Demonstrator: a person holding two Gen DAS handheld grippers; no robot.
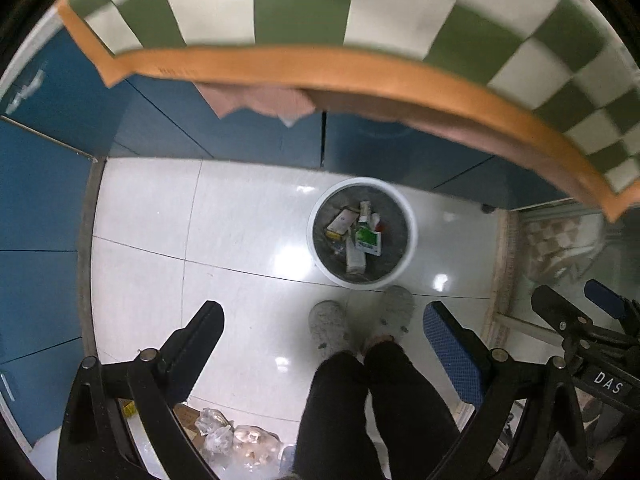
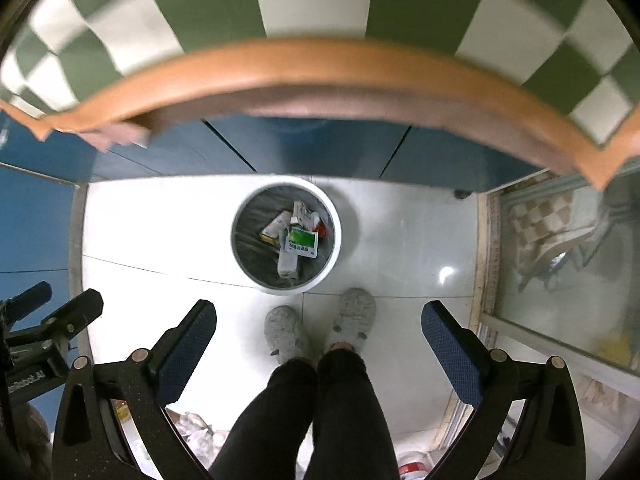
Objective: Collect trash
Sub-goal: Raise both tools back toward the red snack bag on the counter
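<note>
A white round trash bin [image 1: 404,216] with a dark liner stands on the white floor and holds several boxes and packets, among them a green and white packet [image 1: 369,240]. The bin also shows in the right wrist view [image 2: 334,232], with the green packet [image 2: 303,241]. My left gripper [image 1: 326,338] is open and empty, high above the floor. My right gripper [image 2: 320,336] is open and empty too, above the person's feet. The right gripper shows in the left wrist view [image 1: 576,308]. The left gripper shows in the right wrist view [image 2: 56,304].
A table with a green and white checked cloth [image 1: 304,8] and an orange edge [image 1: 360,72] overhangs the top. Blue cabinets [image 1: 40,200] stand behind and left. The person's grey slippers [image 1: 328,326] stand near the bin. Crumpled plastic bags [image 1: 224,436] lie below left. A glass door [image 2: 560,260] is at right.
</note>
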